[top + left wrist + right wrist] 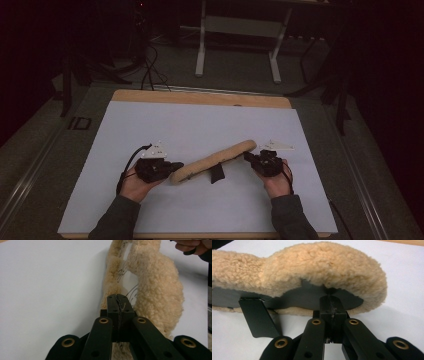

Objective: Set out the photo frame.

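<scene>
A long tan fleece pad [212, 161] lies on the white surface [200, 125], running diagonally, its far end toward the person's right. It's the landmark here.

Left tongs [172, 167] sit at the pad's near-left end, held by the left hand [134, 184]. In the left gripper view the tongs [117, 302] have both jaws pressed together, w/ a thin edge of the pad pinched between them; frayed thread shows along the seam where the jaws meet. The pad [150, 287] stretches away from there, fleece folded in two long ridges w/ a pale printed lining strip between. Right hand [192, 246] shows past the pad's far end, top corner.

Right tongs [248, 157] sit at the pad's far-right end, held by the right hand [277, 182]. In the right gripper view the tongs [331, 303] are also together, clamped on the pad's dark inner lining edge, just under the fleece rim. The pad [317, 267] arches over the jaws, fleece outward, dark lining below.

A black strap [217, 173] hangs off the pad's near side, about mid-length, lying flat on the surface; in the right gripper view the strap [258, 317] sits left of the jaws.

Both ends look slightly lifted; can't tell if the pad's middle touches the surface. A white-framed stand [240, 30] is on the floor, well beyond the pad.
</scene>
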`<state>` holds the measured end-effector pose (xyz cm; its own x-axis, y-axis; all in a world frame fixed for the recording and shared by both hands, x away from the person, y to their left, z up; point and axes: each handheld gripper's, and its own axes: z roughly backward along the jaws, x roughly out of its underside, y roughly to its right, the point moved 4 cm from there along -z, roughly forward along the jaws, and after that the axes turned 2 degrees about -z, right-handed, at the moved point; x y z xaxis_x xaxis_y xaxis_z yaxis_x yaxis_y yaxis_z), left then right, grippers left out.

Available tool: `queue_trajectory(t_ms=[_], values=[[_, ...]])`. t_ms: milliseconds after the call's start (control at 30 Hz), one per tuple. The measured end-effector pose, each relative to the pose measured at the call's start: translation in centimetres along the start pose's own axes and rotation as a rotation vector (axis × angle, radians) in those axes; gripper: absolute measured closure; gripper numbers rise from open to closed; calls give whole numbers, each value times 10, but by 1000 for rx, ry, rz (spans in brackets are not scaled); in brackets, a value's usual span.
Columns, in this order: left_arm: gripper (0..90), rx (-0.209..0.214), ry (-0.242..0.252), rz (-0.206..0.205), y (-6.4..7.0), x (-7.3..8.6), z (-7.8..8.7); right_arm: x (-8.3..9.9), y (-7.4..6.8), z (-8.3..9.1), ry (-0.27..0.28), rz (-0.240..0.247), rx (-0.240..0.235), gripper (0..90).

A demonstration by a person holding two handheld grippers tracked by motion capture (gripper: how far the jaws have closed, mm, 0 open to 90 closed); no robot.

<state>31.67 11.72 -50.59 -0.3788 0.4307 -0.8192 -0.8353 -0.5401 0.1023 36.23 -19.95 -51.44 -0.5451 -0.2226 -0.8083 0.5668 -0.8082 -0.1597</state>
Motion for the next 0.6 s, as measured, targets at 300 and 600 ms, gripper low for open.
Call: queue_trajectory(t_ms=[300,600], values=[[900,17,-12,-14,4,0,-5,-2,-8,-5,-2,14,-20,900],[900,25,-15,-19,7,-1,-8,-2,-15,-10,-4,17,-36,900]])
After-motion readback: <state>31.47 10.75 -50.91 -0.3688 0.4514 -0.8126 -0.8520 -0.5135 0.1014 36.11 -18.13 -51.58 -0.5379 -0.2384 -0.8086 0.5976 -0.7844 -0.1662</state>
